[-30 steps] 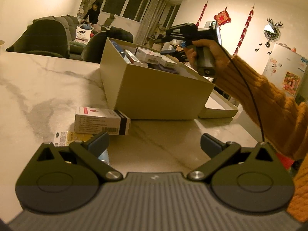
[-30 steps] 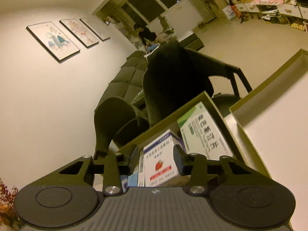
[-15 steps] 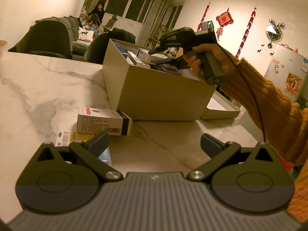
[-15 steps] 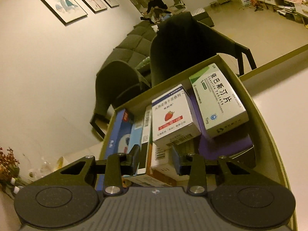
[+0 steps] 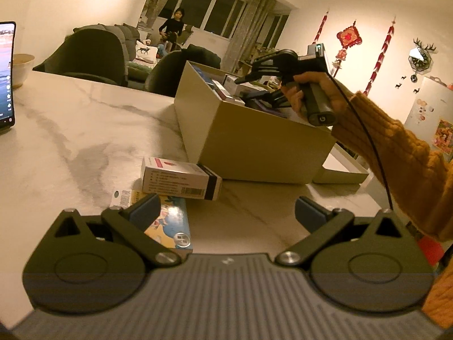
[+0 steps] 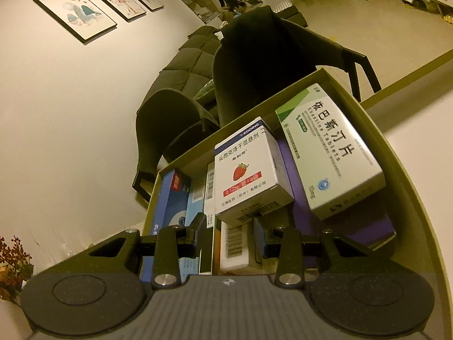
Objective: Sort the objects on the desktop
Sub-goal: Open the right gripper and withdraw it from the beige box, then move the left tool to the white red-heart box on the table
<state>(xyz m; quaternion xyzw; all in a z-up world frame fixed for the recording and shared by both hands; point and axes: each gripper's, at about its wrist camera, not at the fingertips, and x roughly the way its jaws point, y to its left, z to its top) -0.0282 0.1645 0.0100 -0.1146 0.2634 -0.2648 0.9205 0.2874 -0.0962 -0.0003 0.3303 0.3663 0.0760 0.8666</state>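
Risk: right tool, narrowed, grip unclear, is crowding the strawberry carton at twelve o'clock; it may be tipping. Left tool is hovering spread.

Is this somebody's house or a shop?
Most likely a home's living and dining room. There's a sofa by the windows, framed pictures on the wall, red hanging decorations, and a marble-look table.
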